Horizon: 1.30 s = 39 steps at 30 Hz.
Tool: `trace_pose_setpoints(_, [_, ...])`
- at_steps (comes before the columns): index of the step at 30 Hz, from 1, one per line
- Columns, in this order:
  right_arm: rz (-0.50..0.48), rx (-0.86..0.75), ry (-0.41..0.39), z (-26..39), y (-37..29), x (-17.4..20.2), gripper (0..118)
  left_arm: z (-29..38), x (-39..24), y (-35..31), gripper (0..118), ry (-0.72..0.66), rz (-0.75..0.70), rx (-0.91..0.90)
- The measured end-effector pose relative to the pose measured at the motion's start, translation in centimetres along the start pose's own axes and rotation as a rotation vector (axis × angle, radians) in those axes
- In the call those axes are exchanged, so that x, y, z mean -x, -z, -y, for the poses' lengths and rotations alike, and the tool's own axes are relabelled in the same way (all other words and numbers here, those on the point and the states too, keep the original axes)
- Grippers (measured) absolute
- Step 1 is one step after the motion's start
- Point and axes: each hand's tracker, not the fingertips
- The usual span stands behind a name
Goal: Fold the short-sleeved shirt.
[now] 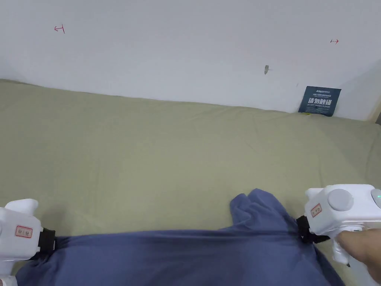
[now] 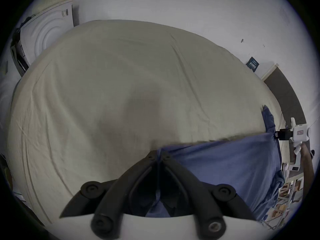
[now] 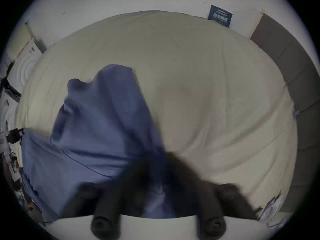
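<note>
Left gripper (image 2: 158, 154) and right gripper (image 1: 302, 230), both white with black jaws, were clamped on opposite ends of the blue cotton short-sleeved shirt (image 1: 186, 257), stretched taut between them over the olive-green bedsheet (image 1: 149, 156). Judgement: keep tension even and lower the shirt flat; one bunched sleeve (image 1: 256, 208) beside the right gripper needs smoothing.

Shirt (image 1: 178, 257) bottom cut off

Blue short-sleeved shirt (image 1: 178, 257), plain fabric, stretched taut sideways along its top edge over the near part of the olive-green sheet. One sleeve (image 1: 256, 210) bunches up in a rumpled lobe near the right end; the rest hangs below frame.
</note>
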Motion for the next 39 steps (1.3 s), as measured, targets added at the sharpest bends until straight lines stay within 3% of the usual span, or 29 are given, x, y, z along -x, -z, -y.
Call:
trace_pose_setpoints(6, [-0.091,-0.158,0.024,1.4,-4.6,0.0,1,-0.1,-0.9,-2.3,0,0.052,0.018,-0.083])
trace_pose_setpoints(13, [-0.13,-0.35,-0.04,5.3,-12.8,1.2,1,-0.5,-2.0,-7.8,0,0.11,0.042,-0.181])
trace_pose_setpoints(19, [-0.174,-0.447,-0.026,10.4,-18.7,0.1,1,2.0,-1.8,-13.6,0,0.157,0.053,-0.244])
trace_pose_setpoints(27, [-0.186,-0.468,0.004,19.3,-23.2,-1.4,1,8.5,-0.4,-18.2,0,0.191,0.049,-0.285])
trace_pose_setpoints(39, [-0.175,-0.278,0.122,33.0,-20.6,-2.1,1,20.0,2.5,-19.5,0,0.226,0.059,-0.164])
